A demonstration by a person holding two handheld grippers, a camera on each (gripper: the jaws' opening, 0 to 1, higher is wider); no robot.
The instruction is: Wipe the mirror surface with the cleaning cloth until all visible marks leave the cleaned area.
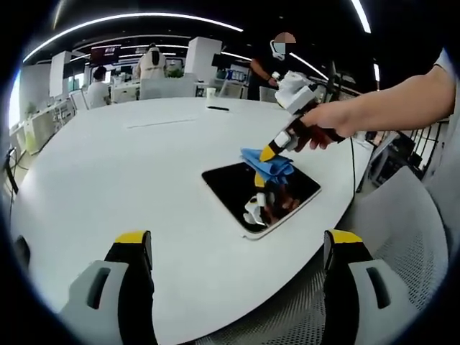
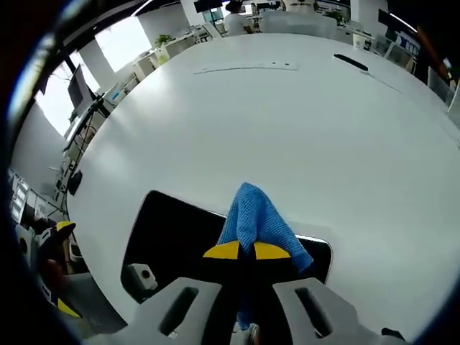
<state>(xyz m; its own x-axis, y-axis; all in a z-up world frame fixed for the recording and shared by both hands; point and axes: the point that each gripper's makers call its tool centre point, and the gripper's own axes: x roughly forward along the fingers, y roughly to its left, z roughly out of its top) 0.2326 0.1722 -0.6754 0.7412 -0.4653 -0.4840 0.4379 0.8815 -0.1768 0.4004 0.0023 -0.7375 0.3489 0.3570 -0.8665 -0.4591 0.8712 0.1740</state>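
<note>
A dark rectangular mirror point(image 1: 237, 192) with a white rim lies flat on the round white table point(image 1: 129, 165). A blue cleaning cloth point(image 1: 267, 163) rests on its far edge, pinched by my right gripper point(image 1: 269, 152), which a hand holds from the right. In the right gripper view, the yellow-tipped right gripper point(image 2: 246, 251) is shut on the blue cloth point(image 2: 255, 215) above the mirror point(image 2: 172, 241). My left gripper point(image 1: 237, 241) stands open near the table's front edge, short of the mirror, with nothing between its fingers.
A grey mesh chair point(image 1: 402, 237) stands at the table's right. A dark flat object point(image 1: 218, 108) lies far across the table. People sit and stand at desks behind. The other gripper's yellow tips point(image 2: 61, 230) show at the left edge.
</note>
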